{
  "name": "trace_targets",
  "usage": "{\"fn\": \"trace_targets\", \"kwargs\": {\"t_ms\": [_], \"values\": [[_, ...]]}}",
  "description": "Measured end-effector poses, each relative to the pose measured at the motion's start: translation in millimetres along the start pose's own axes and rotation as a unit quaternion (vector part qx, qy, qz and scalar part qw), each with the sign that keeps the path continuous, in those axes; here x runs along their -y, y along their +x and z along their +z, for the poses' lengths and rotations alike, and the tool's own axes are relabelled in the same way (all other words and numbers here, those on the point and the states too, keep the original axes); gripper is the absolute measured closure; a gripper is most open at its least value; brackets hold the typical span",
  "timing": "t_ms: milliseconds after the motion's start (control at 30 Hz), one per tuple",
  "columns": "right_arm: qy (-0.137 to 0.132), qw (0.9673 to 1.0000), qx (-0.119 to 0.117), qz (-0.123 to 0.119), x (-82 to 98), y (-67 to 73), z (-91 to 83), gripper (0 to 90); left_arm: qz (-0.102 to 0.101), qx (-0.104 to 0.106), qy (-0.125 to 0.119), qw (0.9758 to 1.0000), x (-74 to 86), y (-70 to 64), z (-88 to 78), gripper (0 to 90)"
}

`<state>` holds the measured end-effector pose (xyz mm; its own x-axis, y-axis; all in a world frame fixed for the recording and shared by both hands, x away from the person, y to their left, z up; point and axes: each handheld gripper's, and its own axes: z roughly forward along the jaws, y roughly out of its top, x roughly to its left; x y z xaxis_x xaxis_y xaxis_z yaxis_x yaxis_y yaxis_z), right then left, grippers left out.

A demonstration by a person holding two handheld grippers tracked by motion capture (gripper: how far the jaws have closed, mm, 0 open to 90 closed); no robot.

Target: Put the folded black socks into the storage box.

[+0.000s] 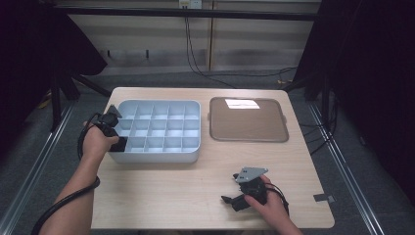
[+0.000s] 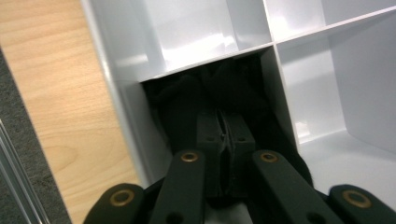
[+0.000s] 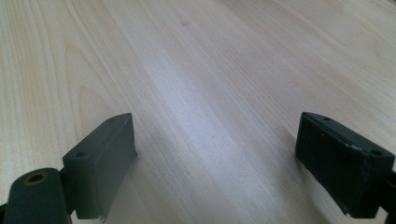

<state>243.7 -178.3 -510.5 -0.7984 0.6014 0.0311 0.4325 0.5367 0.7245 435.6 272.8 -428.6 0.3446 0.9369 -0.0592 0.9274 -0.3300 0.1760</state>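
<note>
A pale blue organizer box with several square compartments stands left of the table's middle. My left gripper reaches into its near-left corner compartment. In the left gripper view the left gripper has its pads pressed together with a hairline seam between them, inside that compartment of the box. A black, soft-looking mass fills the compartment around and beyond the pads; I cannot tell whether any of it is pinched. My right gripper rests low over the table's near right, open. Bare wood lies between the right gripper jaws.
A shallow brown tray with a grey rim lies right of the box, a bright reflection at its far edge. The wooden table has bare surface in front of the box. A small grey tab sits at the near right edge.
</note>
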Motion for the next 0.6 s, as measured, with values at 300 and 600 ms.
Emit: {"fn": "trace_targets", "kwargs": {"t_ms": [300, 600], "values": [[0.0, 1.0, 0.0, 0.001, -0.1, 0.1, -0.1, 11.6, 0.005, 0.009, -0.025, 0.9996, -1.1, 0.0, -16.1, 82.2], [0.0, 1.0, 0.0, 0.0, 0.0, 0.0, 0.0, 11.6, -0.002, 0.017, -0.04, 0.999, 1.4, -0.4, -24.3, 73.8]]}}
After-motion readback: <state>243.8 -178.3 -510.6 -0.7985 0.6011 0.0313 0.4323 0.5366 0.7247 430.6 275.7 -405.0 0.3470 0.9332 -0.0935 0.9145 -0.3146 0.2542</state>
